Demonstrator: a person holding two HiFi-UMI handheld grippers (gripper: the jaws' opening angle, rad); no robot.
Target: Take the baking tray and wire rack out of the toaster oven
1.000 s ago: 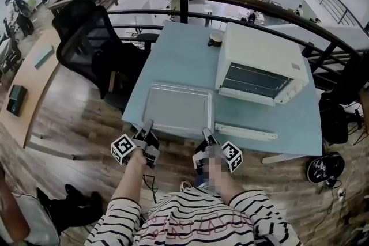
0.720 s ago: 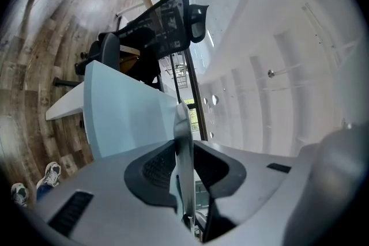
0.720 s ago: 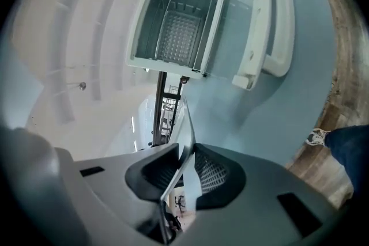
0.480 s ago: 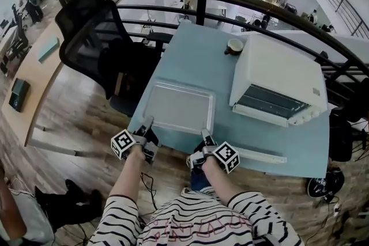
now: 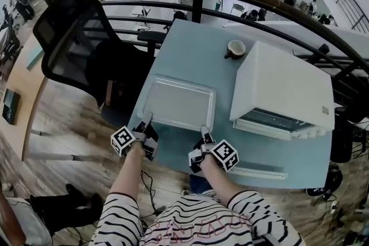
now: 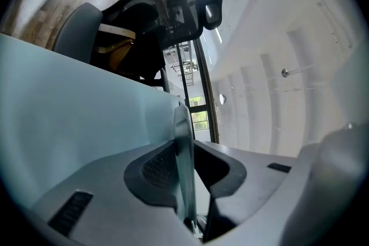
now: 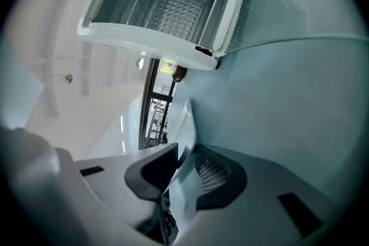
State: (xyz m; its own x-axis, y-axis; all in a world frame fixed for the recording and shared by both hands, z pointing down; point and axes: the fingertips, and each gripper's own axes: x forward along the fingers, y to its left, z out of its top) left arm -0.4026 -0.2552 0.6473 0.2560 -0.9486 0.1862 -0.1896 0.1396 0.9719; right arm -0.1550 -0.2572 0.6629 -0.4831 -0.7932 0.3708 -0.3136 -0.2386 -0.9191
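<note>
On the counter: baking tray is lying flat near the front edge of the counter, just left of the toaster oven and fully clear of it. Can't tell whether it is resting or hanging just above the surface.
Left gripper: left gripper is gripping the tray's near rim at the left corner, with the thin metal edge pinched between the jaws.
Right gripper: right gripper is gripping the same rim at the right corner, with the edge sitting between the pads.
Toaster oven: it is standing at the right of the counter, with its door hanging open toward the person.
Wire rack: wire rack is showing inside the oven cavity in the right gripper view, not yet out.
Done: the tray half is looking finished apart from the release.
Left: letting go of the tray, reaching into the oven, pulling the rack out and setting it down.
Progress: judging roughly halfway.
Background: a cup is sitting behind the oven, well apart from the tray.
</note>
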